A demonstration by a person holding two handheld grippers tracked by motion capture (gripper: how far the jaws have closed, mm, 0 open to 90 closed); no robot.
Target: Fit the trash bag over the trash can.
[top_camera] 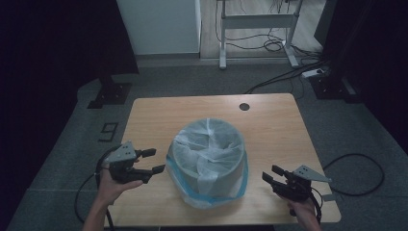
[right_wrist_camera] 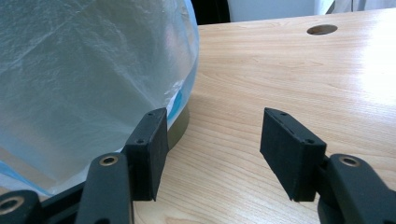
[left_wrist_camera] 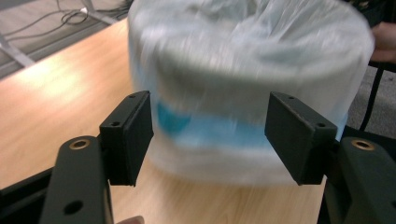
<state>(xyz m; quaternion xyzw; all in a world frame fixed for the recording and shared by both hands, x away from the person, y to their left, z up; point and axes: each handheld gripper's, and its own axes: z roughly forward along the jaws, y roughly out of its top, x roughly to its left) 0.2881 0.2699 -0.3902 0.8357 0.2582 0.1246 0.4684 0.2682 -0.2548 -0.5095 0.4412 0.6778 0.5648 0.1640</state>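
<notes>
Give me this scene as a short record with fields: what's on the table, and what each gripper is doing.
surface: wooden table
main thing: round bin near the table's middle
lining: pale bag with a blue edge, draped over the bin's rim
left gripper: open, nothing between the jaws, facing the bin's side
right gripper: open, nothing held, beside the bin
table hole: far side

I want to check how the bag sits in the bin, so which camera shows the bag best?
The high view: it looks down on the whole bag, folded over the bin's rim and tucked inside. The left gripper view shows its side, blurred. The right gripper view shows a sharp close-up of one side of it.
</notes>
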